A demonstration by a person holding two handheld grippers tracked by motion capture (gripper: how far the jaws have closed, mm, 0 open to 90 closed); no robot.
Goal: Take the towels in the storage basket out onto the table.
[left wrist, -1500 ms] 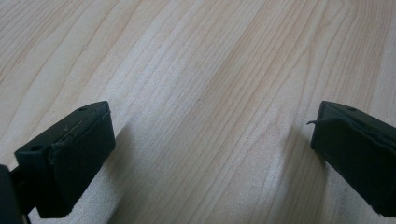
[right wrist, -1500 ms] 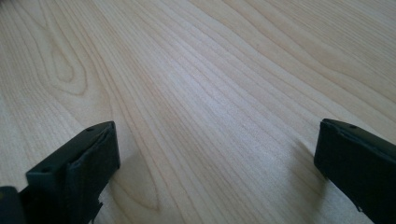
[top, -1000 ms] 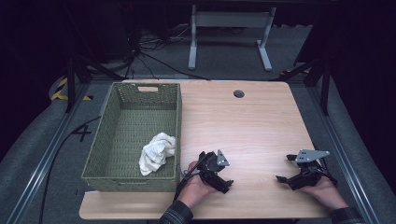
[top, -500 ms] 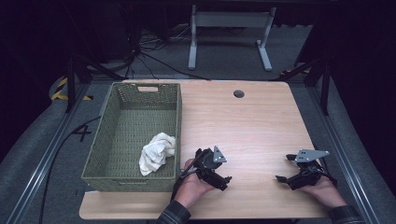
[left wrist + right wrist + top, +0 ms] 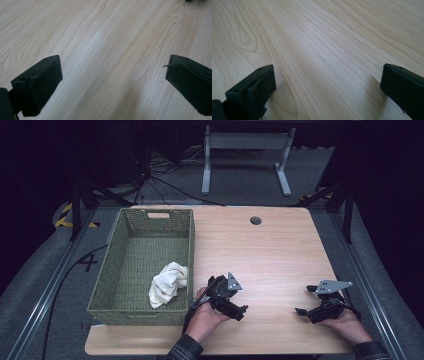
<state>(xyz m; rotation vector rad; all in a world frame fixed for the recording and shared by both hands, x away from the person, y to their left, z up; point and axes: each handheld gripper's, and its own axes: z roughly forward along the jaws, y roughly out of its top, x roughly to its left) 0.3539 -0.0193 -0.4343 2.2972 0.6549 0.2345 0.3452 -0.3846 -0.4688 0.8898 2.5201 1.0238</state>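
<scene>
Left gripper point(image 5: 239, 309) just right of the green wicker basket point(image 5: 125, 265), jaws spread and empty, white cloth point(image 5: 168, 284) inside the basket, right gripper point(image 5: 305, 311) well right of it, jaws spread.

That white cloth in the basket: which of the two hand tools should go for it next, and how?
Probably the left gripper: swing it left over the basket rim toward the white cloth. Its jaws stand wide open over bare table, holding nothing, and it lies right beside the basket. The right gripper, also open, rests much farther away.
</scene>
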